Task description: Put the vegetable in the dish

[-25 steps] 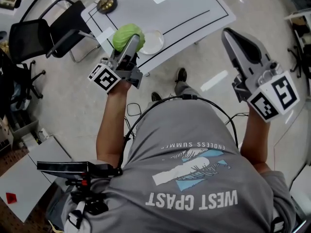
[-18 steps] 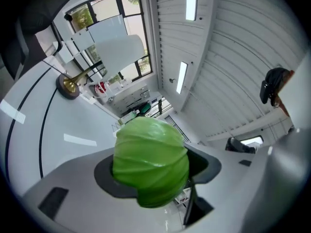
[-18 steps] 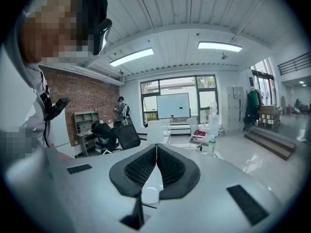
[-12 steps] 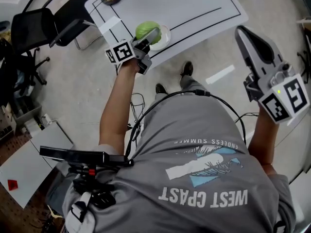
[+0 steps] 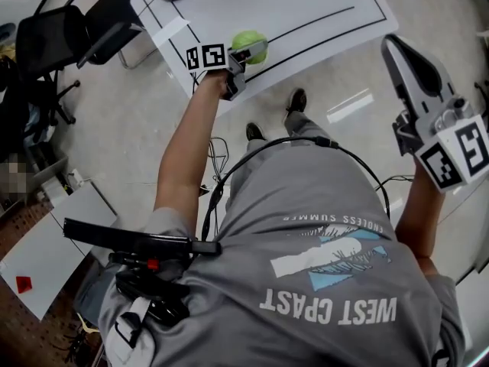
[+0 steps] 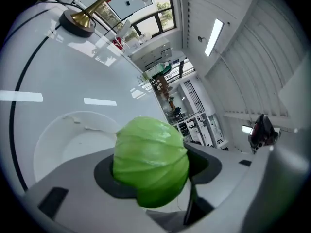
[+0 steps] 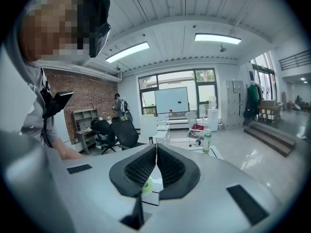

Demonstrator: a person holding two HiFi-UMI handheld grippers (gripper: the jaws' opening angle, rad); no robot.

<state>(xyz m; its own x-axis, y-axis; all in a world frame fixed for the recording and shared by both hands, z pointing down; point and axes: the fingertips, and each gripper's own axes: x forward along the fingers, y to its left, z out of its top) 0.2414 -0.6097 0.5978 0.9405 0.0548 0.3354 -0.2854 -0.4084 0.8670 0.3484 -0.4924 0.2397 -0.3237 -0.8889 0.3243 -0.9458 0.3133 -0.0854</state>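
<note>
Closest to me is the grey shirt (image 5: 328,281). Its big print reads "WEST", then a word I take as "COAST". The smaller line above looks flipped, probably "ENDLESS SUMMER". The marker cubes have only black-and-white squares, no text.

The right gripper (image 7: 156,164) is held off to the side, short of the table. Its ribbed pads are pressed together with nothing between them, so it's idle.

Further out, the left gripper (image 5: 256,48) reaches over the near edge of the white table (image 5: 306,6). Its jaws stand about half apart and are clamped on the green cabbage (image 6: 150,161), one pad on each side. The cabbage is in the grip, up off the table. The white dish (image 6: 58,140) sits just beyond and below it. I can't tell if the two touch.

I judge the step to be the end of the carry, with placing about to start. Next I need to centre the cabbage over the dish bowl, not the rim, lower it, then spread the jaws and back out without rolling it off.

Far corner: a brass-coloured stand (image 6: 77,21), not involved.
</note>
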